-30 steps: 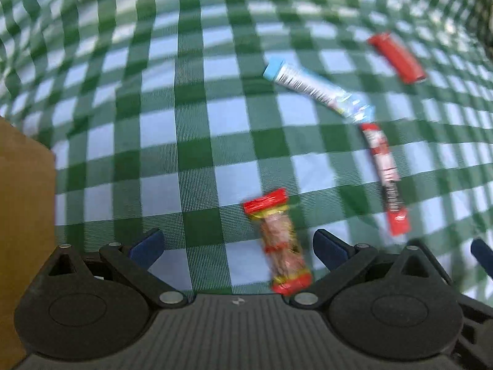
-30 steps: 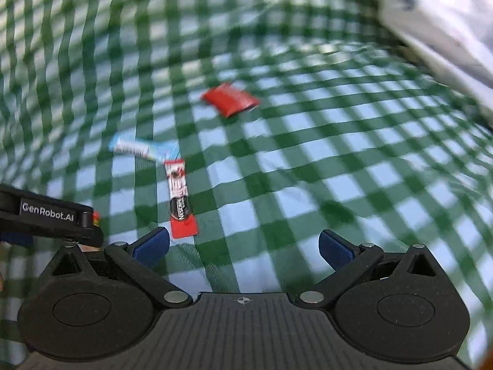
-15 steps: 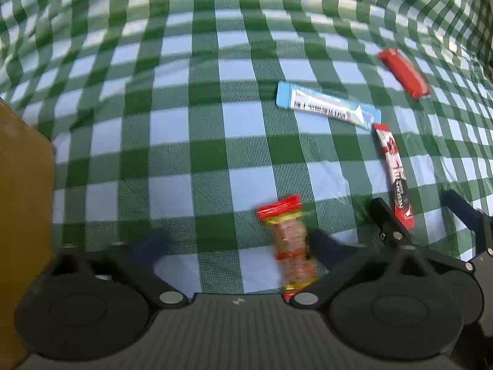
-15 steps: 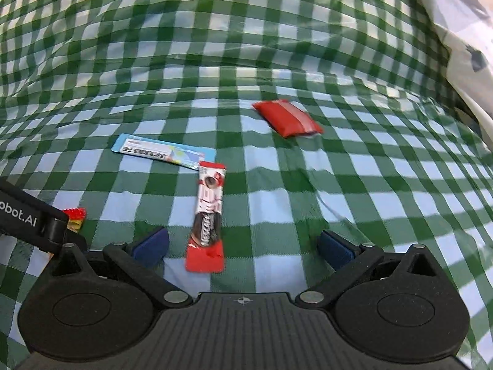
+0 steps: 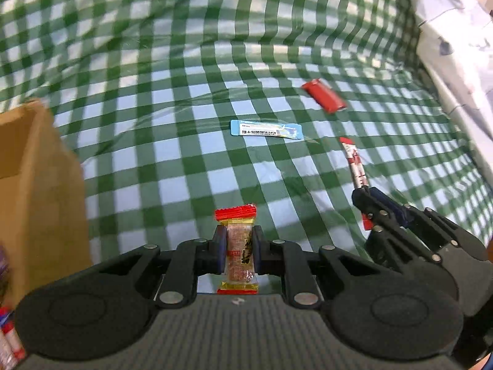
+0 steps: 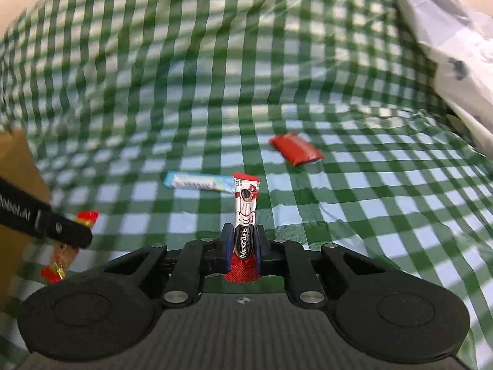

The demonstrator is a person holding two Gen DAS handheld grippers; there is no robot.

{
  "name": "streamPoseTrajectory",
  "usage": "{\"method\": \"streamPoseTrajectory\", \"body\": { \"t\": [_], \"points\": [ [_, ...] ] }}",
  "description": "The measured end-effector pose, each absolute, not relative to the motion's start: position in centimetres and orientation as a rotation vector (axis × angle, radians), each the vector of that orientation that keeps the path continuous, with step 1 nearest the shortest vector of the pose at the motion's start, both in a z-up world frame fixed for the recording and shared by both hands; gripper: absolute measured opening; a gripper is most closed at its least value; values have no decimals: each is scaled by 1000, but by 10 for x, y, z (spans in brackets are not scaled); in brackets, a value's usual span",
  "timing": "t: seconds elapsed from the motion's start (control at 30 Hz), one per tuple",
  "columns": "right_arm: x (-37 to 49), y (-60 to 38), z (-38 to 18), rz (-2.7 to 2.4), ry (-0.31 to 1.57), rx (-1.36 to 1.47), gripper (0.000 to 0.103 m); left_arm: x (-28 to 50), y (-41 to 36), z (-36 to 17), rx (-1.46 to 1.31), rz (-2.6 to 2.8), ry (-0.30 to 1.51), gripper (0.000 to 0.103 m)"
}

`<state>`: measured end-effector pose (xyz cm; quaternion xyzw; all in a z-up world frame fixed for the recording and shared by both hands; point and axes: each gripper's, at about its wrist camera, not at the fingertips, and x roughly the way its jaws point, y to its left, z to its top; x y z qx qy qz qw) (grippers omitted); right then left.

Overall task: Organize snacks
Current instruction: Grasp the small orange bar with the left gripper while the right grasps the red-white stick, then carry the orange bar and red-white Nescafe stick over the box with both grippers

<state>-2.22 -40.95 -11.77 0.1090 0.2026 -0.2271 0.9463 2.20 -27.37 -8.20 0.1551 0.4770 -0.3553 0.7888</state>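
My left gripper point(image 5: 237, 248) is shut on a clear snack packet with red ends point(image 5: 238, 246), lifted off the green checked cloth. My right gripper point(image 6: 243, 246) is shut on a red and white Nescafe stick point(image 6: 245, 212), also raised; it shows in the left wrist view point(image 5: 354, 163) held by the right gripper point(image 5: 374, 208). A light blue sachet point(image 5: 266, 129) and a red packet point(image 5: 323, 95) lie on the cloth beyond. Both show in the right wrist view, the blue sachet point(image 6: 197, 182) and the red packet point(image 6: 295, 148).
A brown cardboard box point(image 5: 34, 178) stands at the left, with red and white packets point(image 5: 7, 339) showing at its lower edge. A white patterned cloth point(image 5: 453, 37) lies at the far right. The left gripper point(image 6: 46, 225) reaches into the right wrist view.
Both grippers went from open to shut. The left one took the red-ended snack packet, the right one took the Nescafe stick, and both lifted their items off the cloth.
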Motion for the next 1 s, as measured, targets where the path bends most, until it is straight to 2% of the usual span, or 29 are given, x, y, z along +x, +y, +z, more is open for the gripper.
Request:
{"method": "streamPoseTrajectory", "body": {
  "t": [0.23,0.43,1.0],
  "points": [
    [-100,-330,-53,-382,313,270,14,-24,-198,-30,361,-707,981,18],
    [-154,-245,-7,-249,307,264,15,-46,-121,6,371,-588,977,18],
    [-226,-59,18,-39,377,140,15,-115,79,45,306,-476,897,18]
  ]
}}
